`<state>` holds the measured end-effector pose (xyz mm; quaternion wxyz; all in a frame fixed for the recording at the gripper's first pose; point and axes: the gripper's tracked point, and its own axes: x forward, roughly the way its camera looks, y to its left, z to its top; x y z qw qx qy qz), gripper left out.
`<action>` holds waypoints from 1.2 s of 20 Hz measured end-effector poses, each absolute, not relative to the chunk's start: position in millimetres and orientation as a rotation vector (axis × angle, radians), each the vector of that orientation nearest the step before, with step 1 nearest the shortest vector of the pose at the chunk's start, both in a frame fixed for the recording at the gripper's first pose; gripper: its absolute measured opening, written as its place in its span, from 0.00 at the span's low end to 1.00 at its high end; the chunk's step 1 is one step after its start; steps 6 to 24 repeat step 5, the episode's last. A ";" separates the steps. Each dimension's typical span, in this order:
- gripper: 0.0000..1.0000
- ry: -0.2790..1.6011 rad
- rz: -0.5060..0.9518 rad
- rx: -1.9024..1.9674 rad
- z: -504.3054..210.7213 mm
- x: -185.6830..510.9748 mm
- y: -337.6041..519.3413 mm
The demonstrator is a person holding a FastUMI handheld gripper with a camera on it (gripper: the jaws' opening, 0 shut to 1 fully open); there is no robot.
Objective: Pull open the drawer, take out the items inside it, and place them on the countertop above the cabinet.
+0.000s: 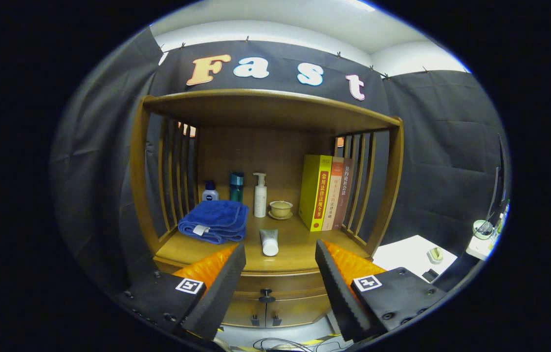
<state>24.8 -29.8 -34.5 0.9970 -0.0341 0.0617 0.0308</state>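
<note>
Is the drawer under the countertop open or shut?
Shut: the drawer front sits flush, its knob untouched between the open claw's fingers.

Books (328,193) — white side table (409,254)

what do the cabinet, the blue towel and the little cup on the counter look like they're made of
Cabinet: seemingly wood, smooth satin finish with faint sheen. Towel: plush cloth, folded, fuzzy matte surface. Cup: probably glazed ceramic; it shines slightly. The gripper is open, short of the drawer knob.

The gripper (280,274) is hanging with fingers spread wide before the closed wooden drawer (275,283), its dark round knob (266,295) between them, a white tube (269,242) lying on the wooden countertop (295,252) beyond.
</note>
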 end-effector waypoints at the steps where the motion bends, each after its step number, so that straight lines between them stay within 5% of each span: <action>1: 0.96 0.123 0.056 -0.059 -32.8 16.7 -29.3; 24: 0.96 0.117 0.074 -0.045 -29.4 3.3 -19.5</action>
